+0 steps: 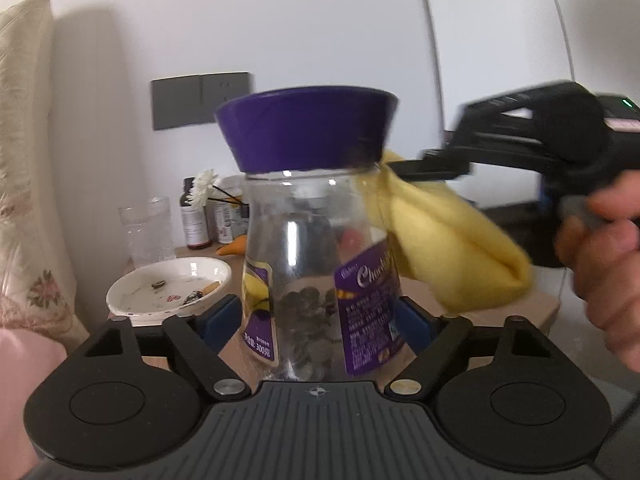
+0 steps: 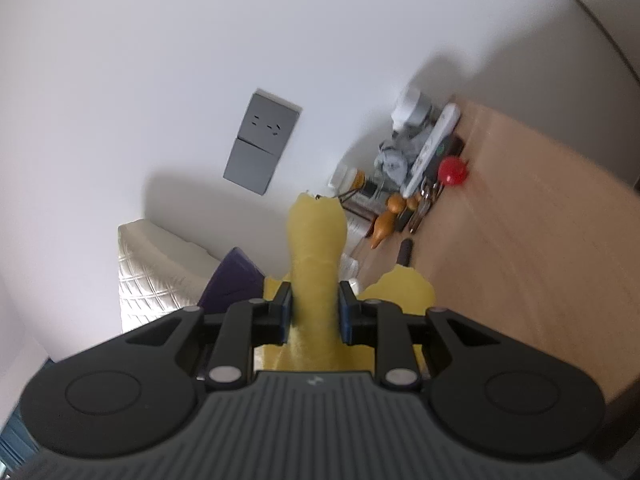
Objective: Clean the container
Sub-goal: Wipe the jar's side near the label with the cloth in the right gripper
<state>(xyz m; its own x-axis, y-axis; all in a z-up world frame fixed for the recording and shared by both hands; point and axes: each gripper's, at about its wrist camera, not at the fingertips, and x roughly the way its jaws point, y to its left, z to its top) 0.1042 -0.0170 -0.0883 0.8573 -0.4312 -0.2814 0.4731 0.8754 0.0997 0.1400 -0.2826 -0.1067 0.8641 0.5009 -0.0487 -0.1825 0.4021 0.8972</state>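
Observation:
A clear plastic jar (image 1: 308, 264) with a purple lid (image 1: 306, 128) and a purple label holds several coins at its bottom. My left gripper (image 1: 318, 320) is shut on the jar's lower body and holds it upright above the table. My right gripper (image 2: 314, 312) is shut on a yellow cloth (image 2: 316, 256). In the left wrist view the right gripper (image 1: 404, 170) comes in from the right and presses the cloth (image 1: 448, 240) against the jar's right shoulder, just under the lid. The lid's edge (image 2: 232, 280) shows in the right wrist view, left of the cloth.
A wooden bedside table (image 1: 532, 308) stands below. It carries a white ashtray dish (image 1: 168, 286) with a cigarette butt, a clear glass (image 1: 148, 230), small bottles and a white flower (image 1: 202, 186). A remote (image 2: 430, 144), red ball (image 2: 452, 170) and keys lie along the wall.

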